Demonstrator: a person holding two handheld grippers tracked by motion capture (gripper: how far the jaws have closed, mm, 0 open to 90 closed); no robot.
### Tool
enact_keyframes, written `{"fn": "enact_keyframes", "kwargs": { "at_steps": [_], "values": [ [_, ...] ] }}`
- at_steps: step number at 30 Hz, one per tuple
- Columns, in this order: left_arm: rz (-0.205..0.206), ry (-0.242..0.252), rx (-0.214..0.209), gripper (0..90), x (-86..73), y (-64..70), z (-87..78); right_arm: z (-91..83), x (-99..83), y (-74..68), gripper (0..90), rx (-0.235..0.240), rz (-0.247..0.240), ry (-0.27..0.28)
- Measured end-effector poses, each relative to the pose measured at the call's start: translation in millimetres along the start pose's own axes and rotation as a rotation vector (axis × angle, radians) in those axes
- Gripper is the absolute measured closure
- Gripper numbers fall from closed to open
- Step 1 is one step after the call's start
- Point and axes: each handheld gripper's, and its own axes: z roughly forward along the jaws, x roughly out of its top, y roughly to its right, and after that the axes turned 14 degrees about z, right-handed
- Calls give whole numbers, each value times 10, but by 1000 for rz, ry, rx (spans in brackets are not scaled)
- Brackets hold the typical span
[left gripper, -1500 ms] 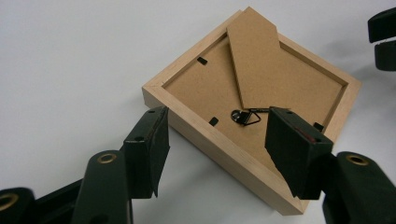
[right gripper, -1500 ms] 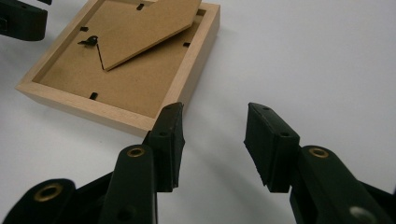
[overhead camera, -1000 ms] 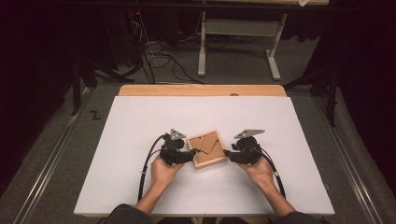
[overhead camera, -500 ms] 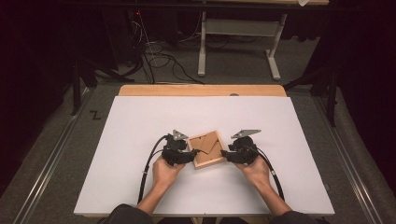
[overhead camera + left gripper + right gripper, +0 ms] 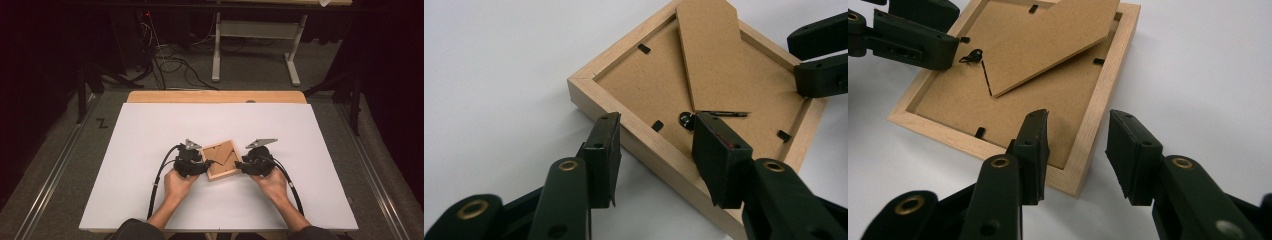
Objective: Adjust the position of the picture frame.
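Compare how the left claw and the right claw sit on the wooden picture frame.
The left claw straddles a side rail of the picture frame, one jaw outside and one over the backing board. The right claw straddles a corner instead. In the high view, the left claw is at the frame's left and the right claw at its right. Both are open.

Floor (image 5: 60, 150): mark "Z" (image 5: 102, 123) (black tape)

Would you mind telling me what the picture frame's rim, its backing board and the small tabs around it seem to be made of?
The frame rim looks like pale unfinished wood, with faint grain and mitred corners. The backing board and its stand flap look like matte brown fibreboard, speckled and even. The small tabs are black, probably metal; too small to be sure.
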Motion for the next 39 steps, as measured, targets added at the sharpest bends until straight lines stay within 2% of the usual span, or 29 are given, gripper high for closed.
{"fn": "enact_keyframes", "kwargs": {
  "at_steps": [17,20,27,39],
  "values": [
    [-2,2,2,568,-1,-4,-1,45,60,31,645,-12,21,17],
    [2,4,2,571,-2,-7,0,46,59,25,706,5,19,12],
    [5,8,-1,581,-4,-14,4,8,48,33,772,-3,4,-1],
    [15,22,-25,623,-1,11,8,-49,-1,21,769,-12,-3,-15]
  ]
}}
